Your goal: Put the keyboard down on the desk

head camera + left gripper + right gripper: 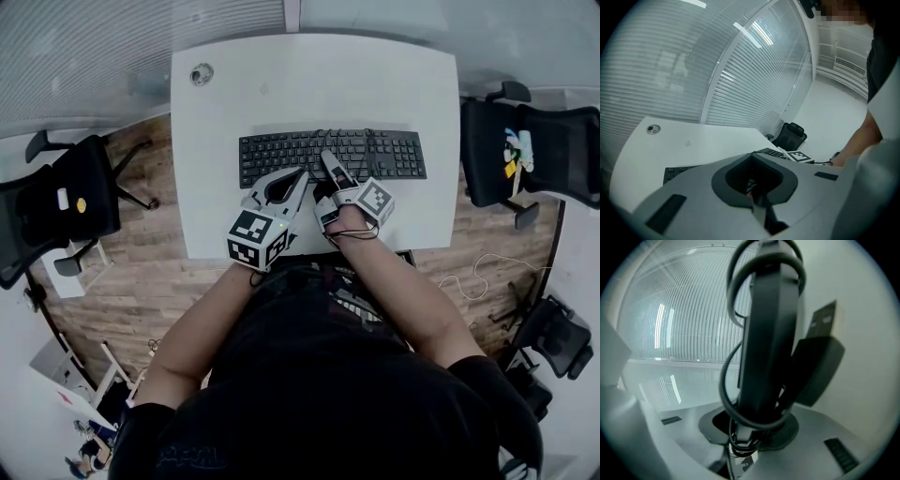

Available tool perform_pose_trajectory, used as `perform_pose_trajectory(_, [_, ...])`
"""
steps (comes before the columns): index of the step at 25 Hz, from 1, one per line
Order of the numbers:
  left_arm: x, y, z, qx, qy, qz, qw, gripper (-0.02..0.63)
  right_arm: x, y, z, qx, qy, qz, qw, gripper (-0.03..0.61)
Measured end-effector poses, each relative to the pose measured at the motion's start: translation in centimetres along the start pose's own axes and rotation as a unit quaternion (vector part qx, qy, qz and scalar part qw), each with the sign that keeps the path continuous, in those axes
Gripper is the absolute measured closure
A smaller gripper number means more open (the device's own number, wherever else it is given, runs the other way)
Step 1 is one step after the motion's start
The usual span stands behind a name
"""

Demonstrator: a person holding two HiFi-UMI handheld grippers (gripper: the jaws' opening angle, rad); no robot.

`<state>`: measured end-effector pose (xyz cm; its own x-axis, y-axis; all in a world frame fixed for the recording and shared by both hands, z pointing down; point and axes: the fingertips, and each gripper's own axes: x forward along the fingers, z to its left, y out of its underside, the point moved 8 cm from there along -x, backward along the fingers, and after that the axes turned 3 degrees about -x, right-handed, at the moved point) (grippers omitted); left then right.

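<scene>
left tongs (300, 175) pinch the keyboard (375, 150) edge; right tongs (328, 159), barely apart, clamp its coiled cable (764, 333).

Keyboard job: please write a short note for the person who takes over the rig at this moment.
Left gripper: jaws shut on the near edge of the keyboard.
Right gripper: jaws shut on the coiled cable bundle, its USB plug sticking out.
The keyboard is level over the middle of the desk; whether it rests on it cannot be told.
Done: the keyboard is over the desk.
Left: set it fully down, open both jaws, draw back.
</scene>
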<state>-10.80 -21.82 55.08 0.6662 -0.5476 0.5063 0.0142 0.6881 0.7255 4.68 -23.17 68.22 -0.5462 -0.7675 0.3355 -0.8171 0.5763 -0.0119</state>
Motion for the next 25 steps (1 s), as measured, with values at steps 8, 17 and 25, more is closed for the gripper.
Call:
perform_pose_trajectory(8, [-0.1,0.7,0.1,0.007,-0.007,0.005,0.9999,0.598,0.0,-0.2,-1.0,0.008,0.038,-0.010,0.999,0.480])
perform_pose_trajectory(17, [-0.7,1.3,0.2,-0.003,-0.022,-0.003,0.9997,0.598,0.1,-0.3,-1.1,-0.002,0.053,-0.006,0.999,0.477])
perform_pose_trajectory(25, [-1.9,1.5,0.7,-0.020,-0.037,-0.016,0.9990,0.598,0.3,-0.2,-0.8,-0.006,0.080,0.031,0.996,0.362])
